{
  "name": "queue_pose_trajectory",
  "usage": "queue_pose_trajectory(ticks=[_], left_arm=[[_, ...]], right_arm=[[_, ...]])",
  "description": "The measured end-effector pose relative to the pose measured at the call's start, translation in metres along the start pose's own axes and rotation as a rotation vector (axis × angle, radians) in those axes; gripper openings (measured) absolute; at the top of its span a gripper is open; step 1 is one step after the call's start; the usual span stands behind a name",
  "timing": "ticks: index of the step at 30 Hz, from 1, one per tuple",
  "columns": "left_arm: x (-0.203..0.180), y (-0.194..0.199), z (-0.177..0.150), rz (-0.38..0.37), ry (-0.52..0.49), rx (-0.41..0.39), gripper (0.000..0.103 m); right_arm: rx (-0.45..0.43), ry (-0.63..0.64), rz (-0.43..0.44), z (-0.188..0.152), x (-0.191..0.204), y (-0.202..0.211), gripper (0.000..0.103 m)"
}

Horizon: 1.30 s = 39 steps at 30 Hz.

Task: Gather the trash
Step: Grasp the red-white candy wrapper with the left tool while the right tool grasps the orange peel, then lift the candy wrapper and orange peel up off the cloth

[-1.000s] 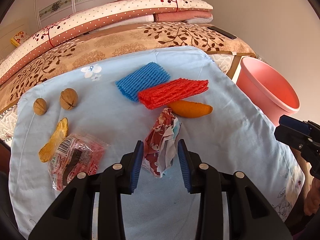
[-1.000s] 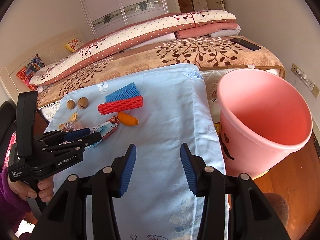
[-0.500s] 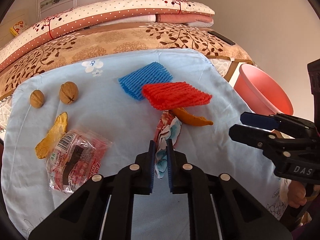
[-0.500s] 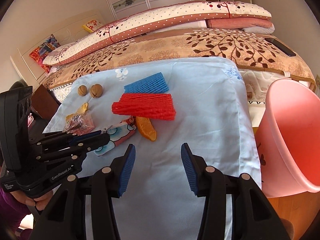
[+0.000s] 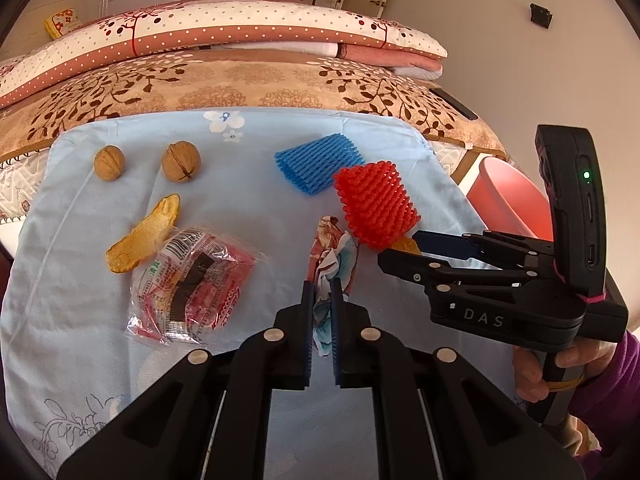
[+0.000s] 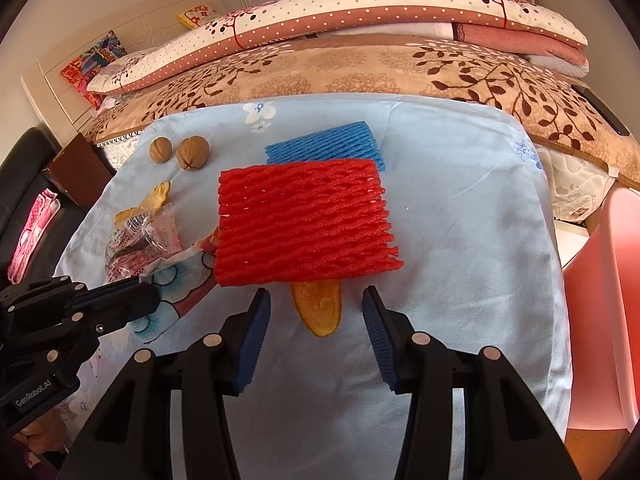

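My left gripper (image 5: 322, 300) is shut on a crumpled red, white and blue wrapper (image 5: 334, 258) lying on the light blue cloth (image 5: 248, 200); it also shows in the right wrist view (image 6: 176, 280). My right gripper (image 6: 316, 312) is open, its fingers either side of an orange peel (image 6: 318, 308) that lies partly under a red foam net (image 6: 304, 224). The red net (image 5: 376, 204) and the right gripper (image 5: 404, 248) show in the left wrist view too.
A blue foam net (image 6: 324, 146), two walnuts (image 6: 193, 152), another orange peel (image 5: 142, 236) and a clear red-printed snack bag (image 5: 192, 284) lie on the cloth. A pink bin (image 6: 604, 312) stands at the right, beside the bed. Folded quilts (image 6: 340, 20) lie behind.
My left gripper closed on the wrapper. My right gripper swung left from the bin and came in low over the cloth, up to the red net and orange peel.
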<state>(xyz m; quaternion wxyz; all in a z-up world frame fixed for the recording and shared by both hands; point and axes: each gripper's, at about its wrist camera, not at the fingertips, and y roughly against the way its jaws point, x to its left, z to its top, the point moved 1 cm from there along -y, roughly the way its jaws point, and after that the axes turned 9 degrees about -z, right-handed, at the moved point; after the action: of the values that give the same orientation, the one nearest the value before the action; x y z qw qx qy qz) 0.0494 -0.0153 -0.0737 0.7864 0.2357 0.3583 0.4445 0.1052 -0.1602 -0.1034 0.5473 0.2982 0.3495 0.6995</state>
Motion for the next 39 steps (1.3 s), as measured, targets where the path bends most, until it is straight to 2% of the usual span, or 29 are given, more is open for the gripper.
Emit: queue_pose_trajectory(ticks=[1, 3, 6, 13, 22, 27, 30, 34, 36, 39], left_arm=[[0.000, 0.002, -0.001, -0.002, 0.004, -0.001, 0.007], [0.000, 0.004, -0.003, -0.006, 0.010, -0.002, 0.007], [0.000, 0.008, -0.005, -0.008, 0.015, -0.002, 0.007], [-0.004, 0.019, -0.010, -0.002, 0.023, -0.018, 0.007], [-0.011, 0.037, -0.017, 0.012, 0.021, -0.042, 0.007], [-0.020, 0.048, -0.022, 0.005, 0.010, -0.065, 0.007], [-0.025, 0.053, -0.022, 0.000, 0.001, -0.076, 0.007], [-0.030, 0.057, -0.022, -0.009, -0.002, -0.092, 0.007], [-0.032, 0.060, -0.021, -0.014, 0.003, -0.097, 0.007], [-0.036, 0.068, -0.022, -0.020, -0.010, -0.117, 0.007]], right_arm=[[-0.006, 0.006, -0.012, 0.000, 0.001, 0.000, 0.035], [0.001, 0.012, -0.015, -0.001, 0.003, 0.001, 0.022], [0.007, 0.009, -0.008, -0.004, 0.002, 0.004, 0.018], [0.047, 0.003, 0.011, -0.027, 0.000, 0.027, 0.017], [0.140, 0.005, 0.046, -0.069, -0.010, 0.062, 0.017], [0.152, 0.012, 0.035, -0.090, -0.014, 0.083, 0.017], [0.120, 0.012, 0.027, -0.093, -0.018, 0.099, 0.017], [0.005, -0.036, 0.021, -0.071, -0.026, 0.121, 0.017], [0.069, -0.053, -0.007, -0.066, -0.029, 0.110, 0.017], [0.155, -0.047, 0.017, -0.077, -0.029, 0.097, 0.017]])
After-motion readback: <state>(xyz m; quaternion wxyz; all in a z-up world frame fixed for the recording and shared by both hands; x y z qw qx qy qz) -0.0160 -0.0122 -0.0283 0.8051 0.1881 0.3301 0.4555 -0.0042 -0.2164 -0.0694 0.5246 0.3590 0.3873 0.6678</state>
